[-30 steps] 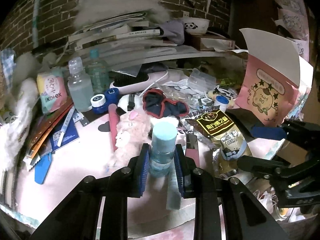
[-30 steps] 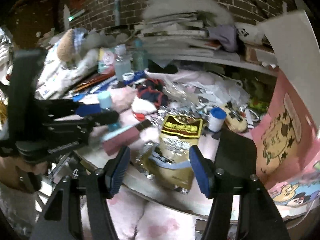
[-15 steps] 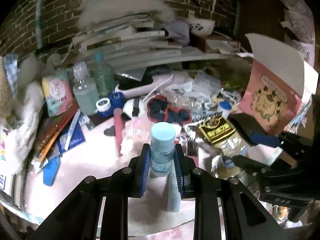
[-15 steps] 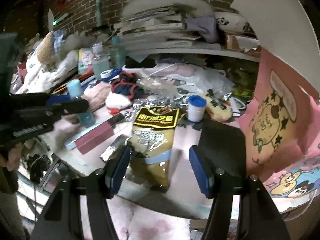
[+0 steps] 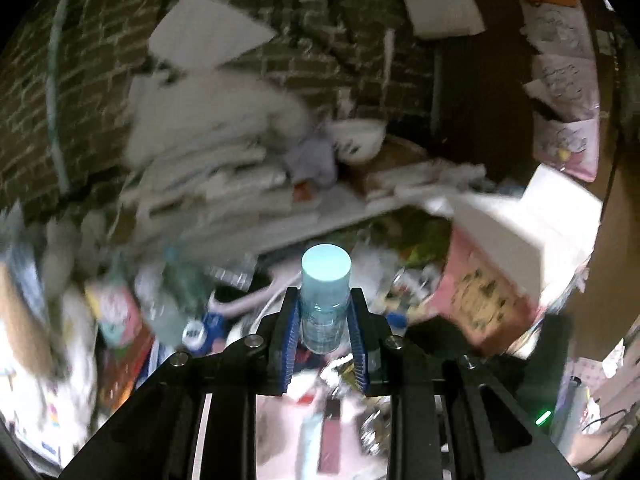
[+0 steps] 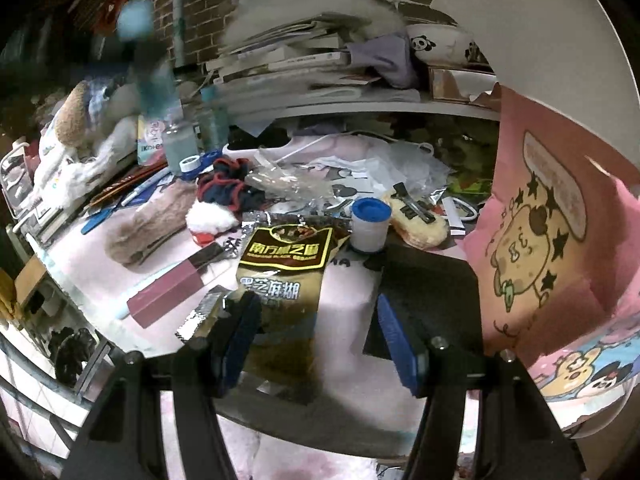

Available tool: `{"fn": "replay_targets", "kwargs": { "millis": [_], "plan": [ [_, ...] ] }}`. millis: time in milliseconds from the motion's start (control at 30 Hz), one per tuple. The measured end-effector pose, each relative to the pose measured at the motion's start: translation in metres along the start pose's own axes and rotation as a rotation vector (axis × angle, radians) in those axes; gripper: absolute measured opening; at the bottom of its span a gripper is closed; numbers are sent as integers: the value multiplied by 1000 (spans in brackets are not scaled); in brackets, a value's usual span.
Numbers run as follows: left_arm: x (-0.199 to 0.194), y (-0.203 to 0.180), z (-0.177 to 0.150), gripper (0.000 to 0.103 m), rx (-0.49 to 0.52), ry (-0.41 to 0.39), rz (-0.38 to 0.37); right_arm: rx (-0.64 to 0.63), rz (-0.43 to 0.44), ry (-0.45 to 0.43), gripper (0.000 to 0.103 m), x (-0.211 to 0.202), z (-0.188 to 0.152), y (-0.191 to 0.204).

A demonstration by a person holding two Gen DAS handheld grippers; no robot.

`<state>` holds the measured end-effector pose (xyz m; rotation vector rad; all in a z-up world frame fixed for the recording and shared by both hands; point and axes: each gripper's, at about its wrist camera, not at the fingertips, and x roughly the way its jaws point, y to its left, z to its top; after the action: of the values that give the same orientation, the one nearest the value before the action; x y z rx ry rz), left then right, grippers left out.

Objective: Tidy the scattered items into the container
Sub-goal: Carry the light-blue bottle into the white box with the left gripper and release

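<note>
My left gripper (image 5: 325,344) is shut on a small clear bottle with a pale blue cap (image 5: 325,292), held upright in the air well above the cluttered table. The same bottle shows as a blur (image 6: 154,80) at the upper left of the right wrist view. My right gripper (image 6: 316,340) stands open low over the table's near edge, its fingers on either side of a brown and yellow snack packet (image 6: 284,264) that lies flat. The pink cartoon box (image 6: 540,240) stands open at the right, and it is also in the left wrist view (image 5: 492,296).
A white jar with a blue lid (image 6: 370,224), a maroon box (image 6: 168,292), a fuzzy pink pouch (image 6: 148,224) and a black pad (image 6: 432,292) lie on the pink table. Stacked books (image 6: 288,64) and a panda bowl (image 6: 440,46) sit on the shelf behind.
The left gripper has risen off the table with the bottle in its grip. The right gripper has shifted a little nearer over the snack packet and stays open.
</note>
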<state>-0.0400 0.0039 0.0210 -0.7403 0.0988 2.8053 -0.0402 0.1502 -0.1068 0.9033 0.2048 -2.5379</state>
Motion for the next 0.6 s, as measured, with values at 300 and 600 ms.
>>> {"fn": "replay_targets", "kwargs": {
  "millis": [300,600],
  "plan": [
    [10,-82,69,18,152,-15,-291,19,14,-8,58,1,-2,-7],
    [75,-164,85,19,298,257,-337,40,46,-2,58,-4,-4,-13]
  ]
}}
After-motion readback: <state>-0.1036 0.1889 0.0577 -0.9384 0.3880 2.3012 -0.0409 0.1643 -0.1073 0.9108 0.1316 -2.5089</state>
